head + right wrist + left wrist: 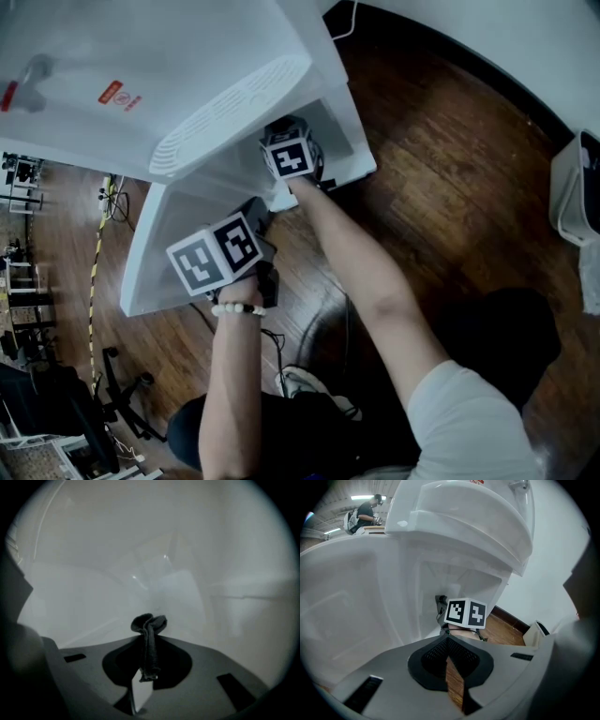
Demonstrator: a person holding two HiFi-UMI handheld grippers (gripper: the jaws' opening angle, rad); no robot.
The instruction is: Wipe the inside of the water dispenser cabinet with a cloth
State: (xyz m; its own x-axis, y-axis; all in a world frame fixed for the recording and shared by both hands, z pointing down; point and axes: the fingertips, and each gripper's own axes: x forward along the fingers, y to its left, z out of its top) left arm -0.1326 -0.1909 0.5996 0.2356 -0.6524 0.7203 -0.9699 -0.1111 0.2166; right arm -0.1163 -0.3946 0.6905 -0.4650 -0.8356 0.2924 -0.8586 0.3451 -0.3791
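Observation:
The white water dispenser (141, 75) stands with its lower cabinet (342, 131) open and the cabinet door (150, 253) swung out to the left. My right gripper (289, 155) reaches into the cabinet, its jaws hidden under the dispenser's front. In the right gripper view it (149, 637) is shut on a dark cloth (149, 623), a bunched fold sticking out toward the pale inner wall. My left gripper (220, 253) hovers by the door's inner face. Its jaws (449, 641) are shut with nothing between them, facing the right gripper's marker cube (465, 613).
Dark wood floor (441, 169) surrounds the dispenser. A white bin (574, 187) stands at the right by the wall. A chair base (122, 394) and yellow-black tape (94, 272) lie to the left. A person (363, 515) stands far off.

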